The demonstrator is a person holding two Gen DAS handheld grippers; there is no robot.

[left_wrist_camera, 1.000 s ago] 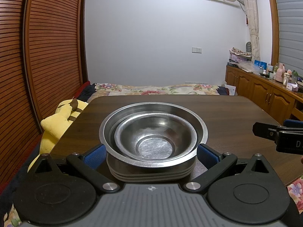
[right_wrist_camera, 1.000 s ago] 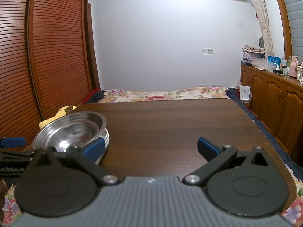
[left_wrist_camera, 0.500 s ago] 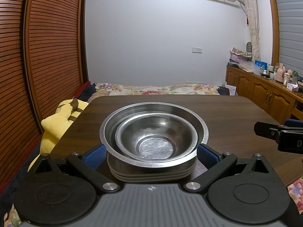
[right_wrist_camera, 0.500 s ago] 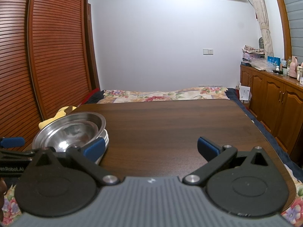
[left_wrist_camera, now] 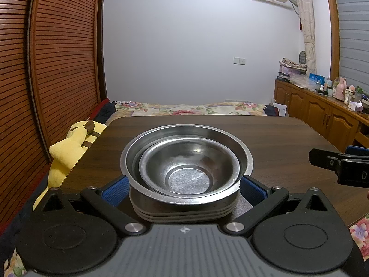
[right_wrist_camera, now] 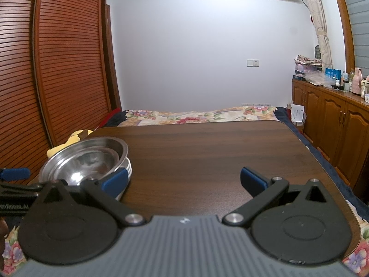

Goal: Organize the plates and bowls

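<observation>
A small steel bowl [left_wrist_camera: 189, 166] nests inside a wider steel bowl [left_wrist_camera: 244, 159], and both sit on a short stack of plates [left_wrist_camera: 184, 214] on the dark wooden table [left_wrist_camera: 276, 138]. My left gripper [left_wrist_camera: 183, 190] is open, one blue pad on each side of the stack; I cannot tell whether the pads touch it. My right gripper [right_wrist_camera: 183, 180] is open over bare table [right_wrist_camera: 207, 152], holding nothing. In the right wrist view the bowls [right_wrist_camera: 87, 159] and plates [right_wrist_camera: 129, 169] lie to its left. The right gripper's black finger [left_wrist_camera: 322, 159] shows at the left wrist view's right edge.
A yellow plush toy [left_wrist_camera: 69, 147] lies off the table's left edge, by the slatted wooden doors [left_wrist_camera: 57, 69]. A bed with a floral cover [left_wrist_camera: 189, 109] lies beyond the far edge. Wooden cabinets [right_wrist_camera: 334, 120] with clutter on top line the right wall.
</observation>
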